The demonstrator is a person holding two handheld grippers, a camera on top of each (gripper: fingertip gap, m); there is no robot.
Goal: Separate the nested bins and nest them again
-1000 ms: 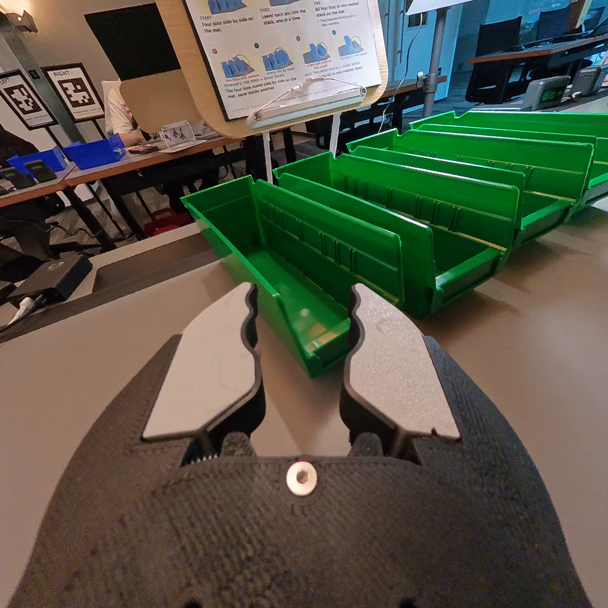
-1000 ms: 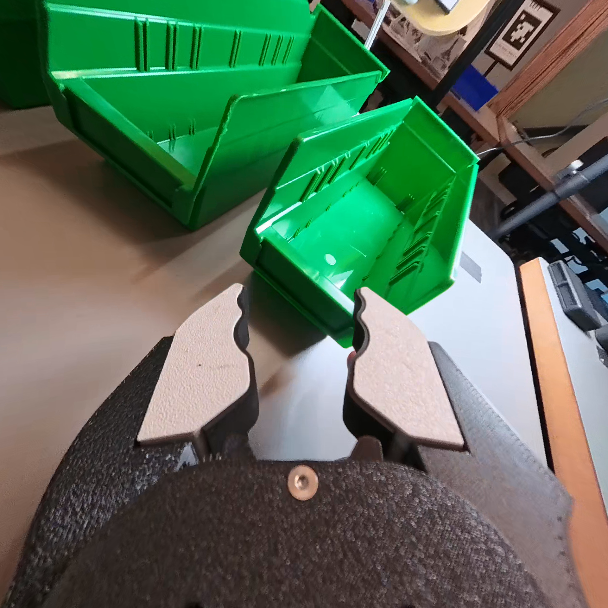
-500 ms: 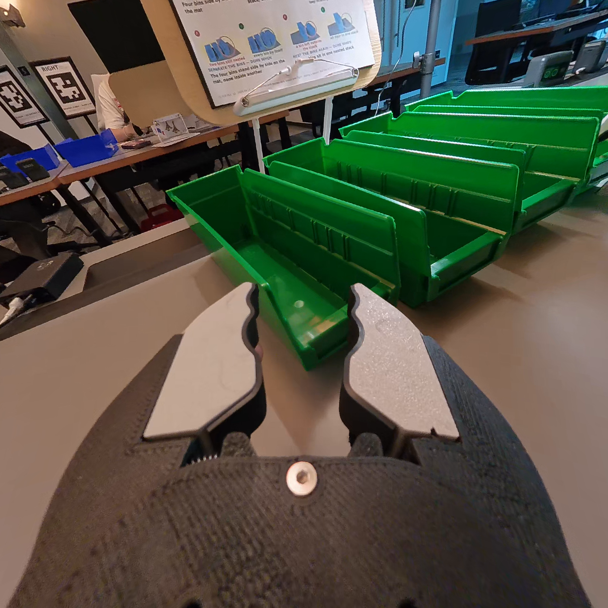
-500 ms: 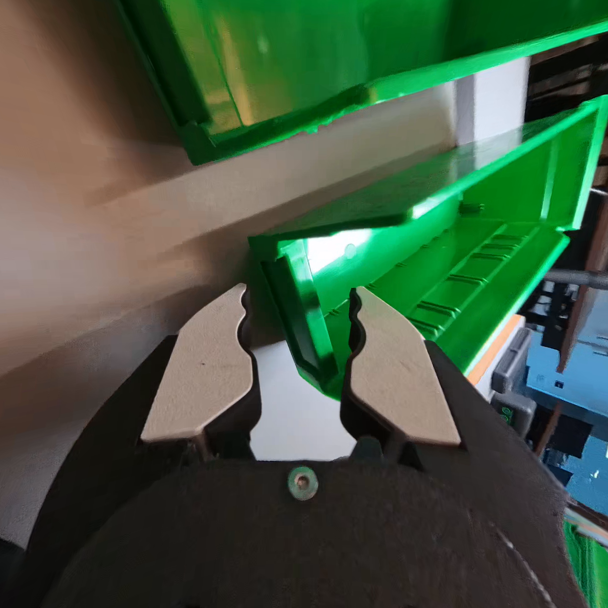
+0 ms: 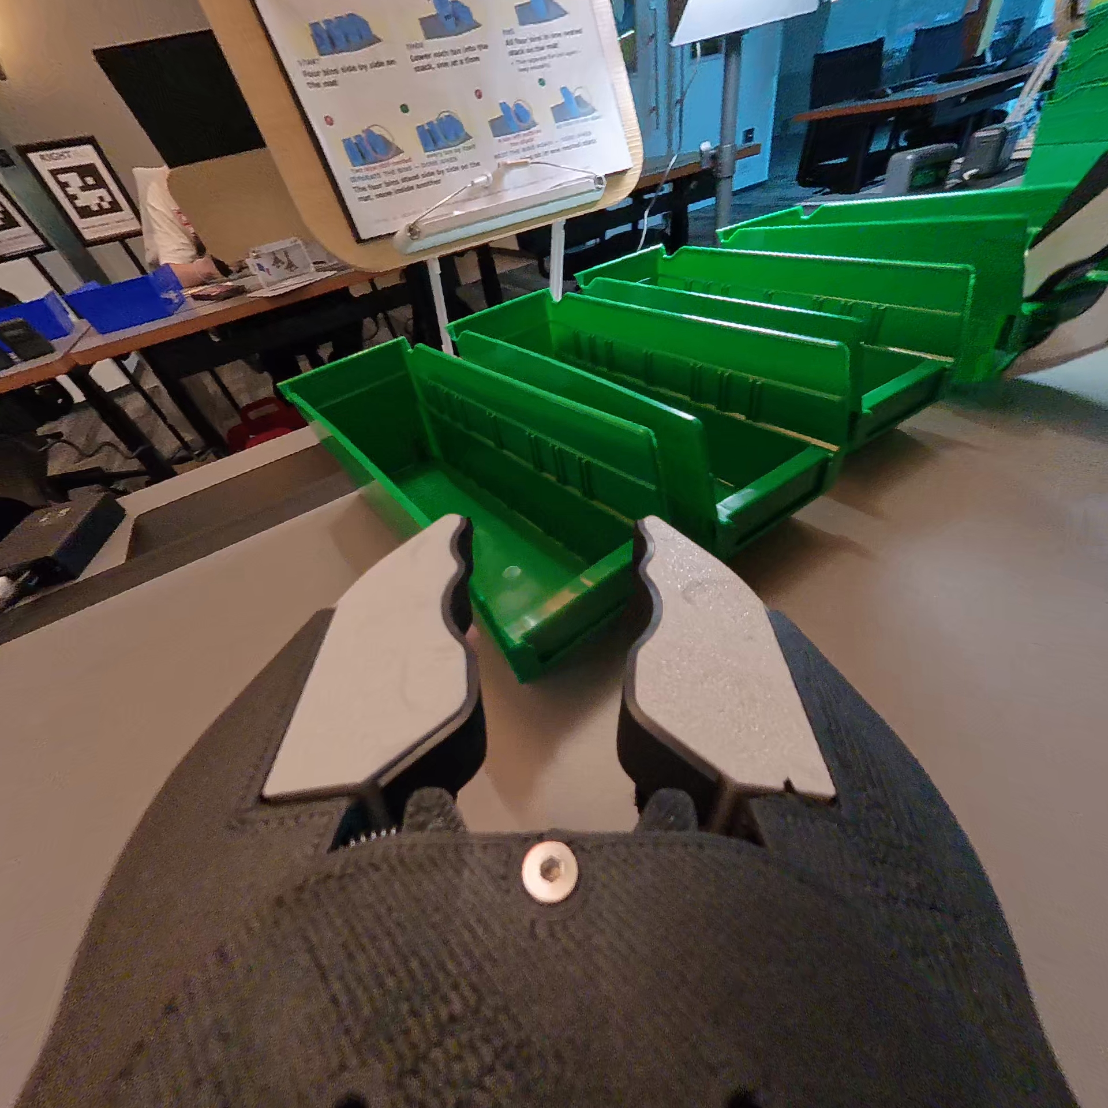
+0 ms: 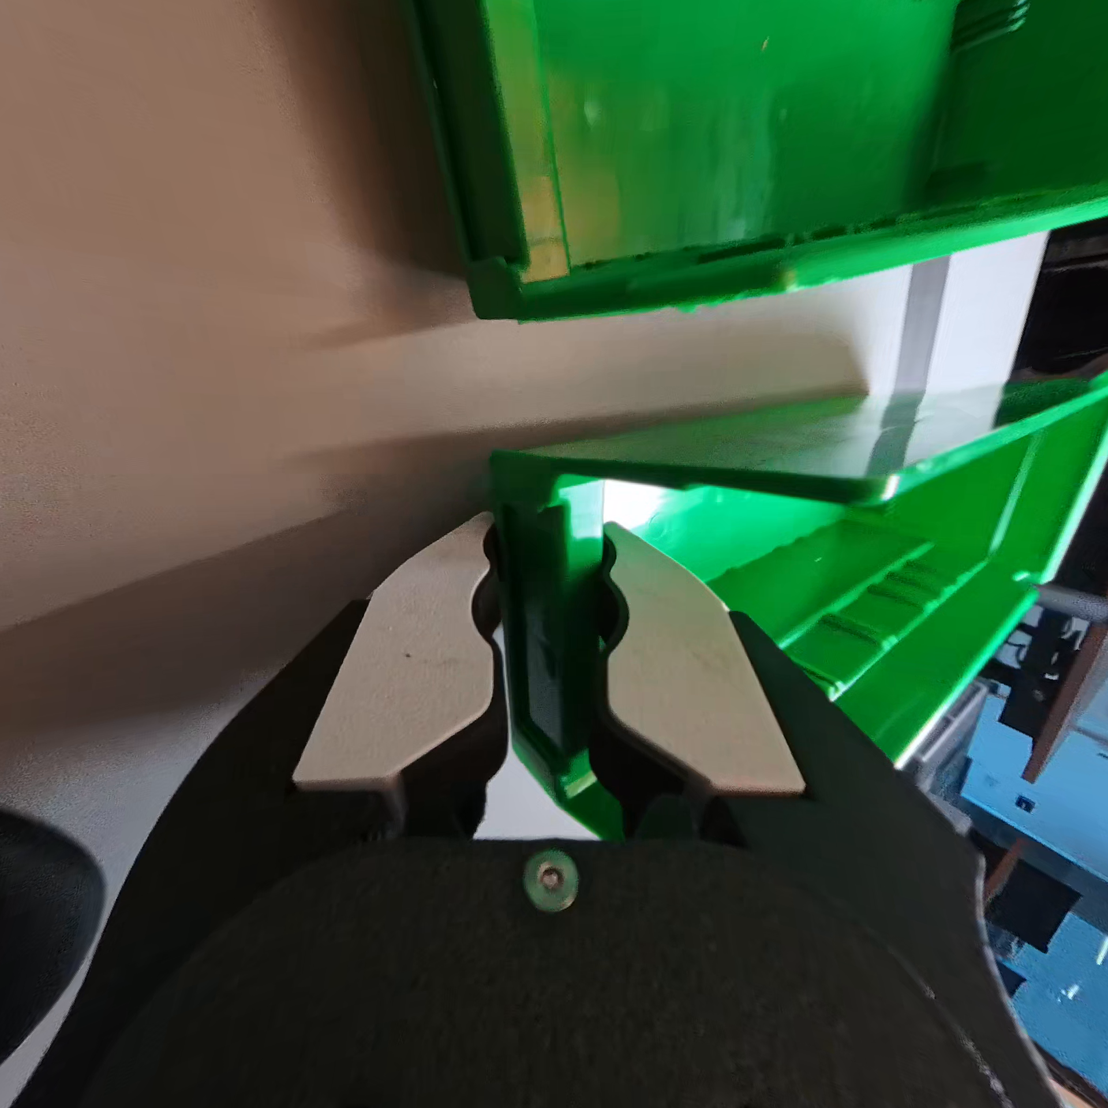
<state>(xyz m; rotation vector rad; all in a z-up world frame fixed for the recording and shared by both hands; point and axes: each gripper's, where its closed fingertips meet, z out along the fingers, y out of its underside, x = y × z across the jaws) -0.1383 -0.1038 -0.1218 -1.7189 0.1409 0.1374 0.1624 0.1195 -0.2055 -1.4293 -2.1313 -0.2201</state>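
Several green plastic bins stand side by side on the tan table (image 5: 959,599). My left gripper (image 5: 550,533) is open and empty, just short of the front lip of the leftmost bin (image 5: 479,479). A second bin (image 5: 749,443) and a third bin (image 5: 899,336) lie to its right. My right gripper (image 6: 548,539) is shut on the front lip of the rightmost bin (image 6: 839,599), one finger inside and one outside. The view is rolled sideways. A neighbouring bin (image 6: 719,150) fills the top of that view. The right gripper shows partly at the right edge of the left wrist view (image 5: 1073,240).
A clipboard with an instruction sheet (image 5: 449,120) stands on a post behind the bins. Beyond the table's far edge are desks with blue bins (image 5: 120,300), a seated person (image 5: 162,234) and a black box (image 5: 54,539) low at left. The left gripper's tips are roughly 40 cm from the right gripper's.
My right gripper has rolled sideways, moved onto the rightmost bin's front lip and shut on it. My left gripper stays open and has shifted slightly in front of the leftmost bin.
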